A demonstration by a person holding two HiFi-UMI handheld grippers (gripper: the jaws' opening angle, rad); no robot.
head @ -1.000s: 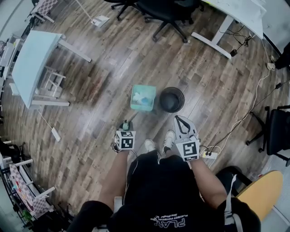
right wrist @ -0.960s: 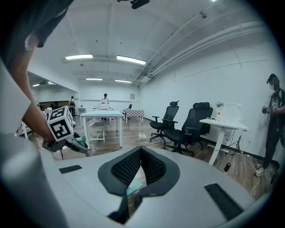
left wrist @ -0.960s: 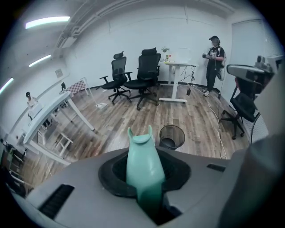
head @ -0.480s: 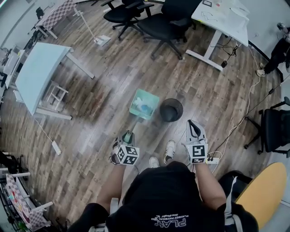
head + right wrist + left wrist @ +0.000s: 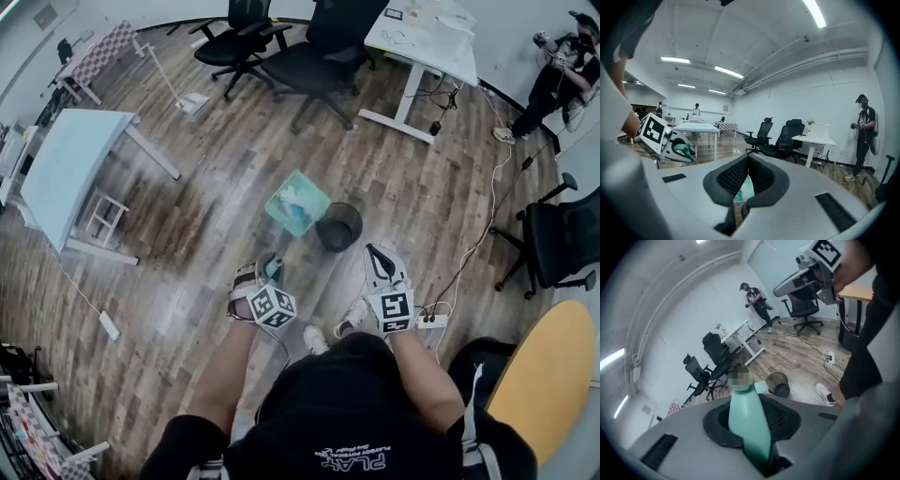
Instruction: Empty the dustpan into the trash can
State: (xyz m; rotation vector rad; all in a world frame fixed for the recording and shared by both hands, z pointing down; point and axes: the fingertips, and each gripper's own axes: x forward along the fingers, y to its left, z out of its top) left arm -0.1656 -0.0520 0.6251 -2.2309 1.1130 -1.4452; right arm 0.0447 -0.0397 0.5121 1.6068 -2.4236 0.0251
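Observation:
In the head view a teal dustpan (image 5: pixel 297 202) hangs tilted just left of a round black trash can (image 5: pixel 338 227) on the wood floor. Its long teal handle (image 5: pixel 275 266) runs back into my left gripper (image 5: pixel 270 269), which is shut on it. In the left gripper view the handle (image 5: pixel 746 420) fills the gap between the jaws, and the trash can (image 5: pixel 778 383) stands beyond it. My right gripper (image 5: pixel 379 262) hovers to the right of the can, shut and holding nothing. Through the slit below its closed pads, the right gripper (image 5: pixel 747 180) view shows a sliver of the dustpan (image 5: pixel 743 191).
Black office chairs (image 5: pixel 309 56) and a white desk (image 5: pixel 422 37) stand at the back. A light table (image 5: pixel 66 169) is at the left. A power strip (image 5: pixel 433 322) and cables lie right of my feet. A round yellow table (image 5: pixel 544 394) sits lower right. A person (image 5: pixel 562 66) stands far right.
The left gripper has risen and rolled, and the dustpan has tipped from flat to a slanted pose closer to the can's rim. The right gripper has also risen and shifted.

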